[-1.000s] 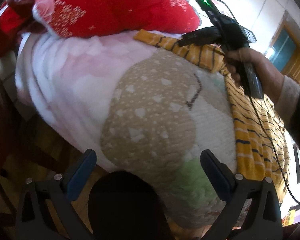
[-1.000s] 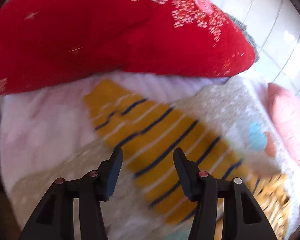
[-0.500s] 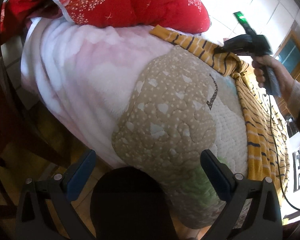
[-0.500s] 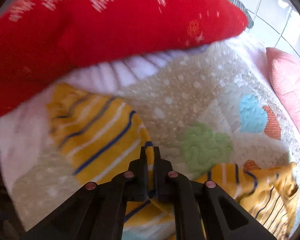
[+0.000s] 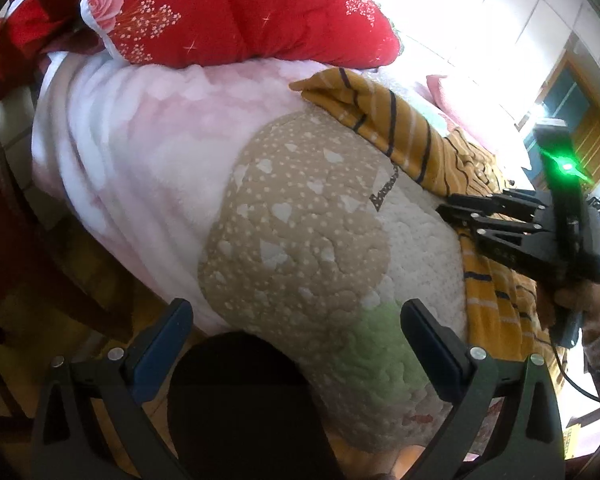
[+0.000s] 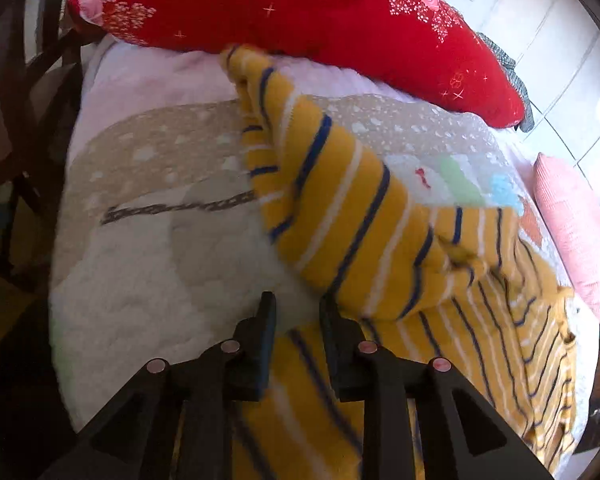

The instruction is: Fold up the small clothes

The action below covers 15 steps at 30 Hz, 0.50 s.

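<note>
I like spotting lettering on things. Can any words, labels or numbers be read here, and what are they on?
Quilt: one dark stitched word, too distorted in the left view and too blurred in the right view to read.
Right gripper: faint pale marks on its side, too small to read.
Nothing else bears text.

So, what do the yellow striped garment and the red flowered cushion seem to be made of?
The yellow striped garment looks like soft matte knit, probably cotton: it bunches in thick folds. The red flowered cushion seems smooth printed woven cloth over stuffing, with a faint sheen; the fibre is uncertain.
</note>
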Each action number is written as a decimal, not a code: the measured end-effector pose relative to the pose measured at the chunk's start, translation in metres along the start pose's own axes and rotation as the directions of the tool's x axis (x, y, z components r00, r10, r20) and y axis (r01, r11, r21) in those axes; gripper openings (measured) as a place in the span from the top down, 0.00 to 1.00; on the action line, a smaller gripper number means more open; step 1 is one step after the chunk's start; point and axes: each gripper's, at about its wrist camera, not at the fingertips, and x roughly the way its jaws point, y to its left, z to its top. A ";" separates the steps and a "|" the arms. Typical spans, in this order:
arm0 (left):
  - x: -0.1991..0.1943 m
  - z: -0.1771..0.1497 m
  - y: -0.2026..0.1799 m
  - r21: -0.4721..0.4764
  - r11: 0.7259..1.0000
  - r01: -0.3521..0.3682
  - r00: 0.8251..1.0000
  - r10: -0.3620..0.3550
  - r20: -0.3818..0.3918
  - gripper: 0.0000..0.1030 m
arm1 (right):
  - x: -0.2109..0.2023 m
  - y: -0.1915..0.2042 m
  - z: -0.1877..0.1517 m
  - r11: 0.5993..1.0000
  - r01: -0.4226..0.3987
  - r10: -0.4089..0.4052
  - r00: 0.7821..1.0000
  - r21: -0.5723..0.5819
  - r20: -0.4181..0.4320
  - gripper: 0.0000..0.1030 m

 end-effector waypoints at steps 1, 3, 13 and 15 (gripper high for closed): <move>0.000 -0.001 0.001 -0.003 1.000 0.001 1.000 -0.001 -0.002 0.00 | -0.005 0.001 0.000 1.000 -0.016 0.016 1.000 0.012 0.004 0.72; 0.000 -0.002 0.003 -0.008 1.000 0.002 1.000 -0.002 -0.006 0.00 | -0.010 0.001 0.001 1.000 -0.018 0.018 1.000 0.015 0.008 0.63; 0.002 -0.007 0.026 -0.056 0.998 -0.004 1.000 0.003 -0.012 0.00 | -0.015 -0.027 0.021 0.991 0.039 -0.043 0.999 0.128 0.030 0.47; 0.000 -0.009 0.031 -0.063 0.998 -0.006 1.000 0.006 -0.006 0.00 | -0.017 -0.053 0.024 0.975 0.051 -0.065 0.996 0.217 0.057 0.46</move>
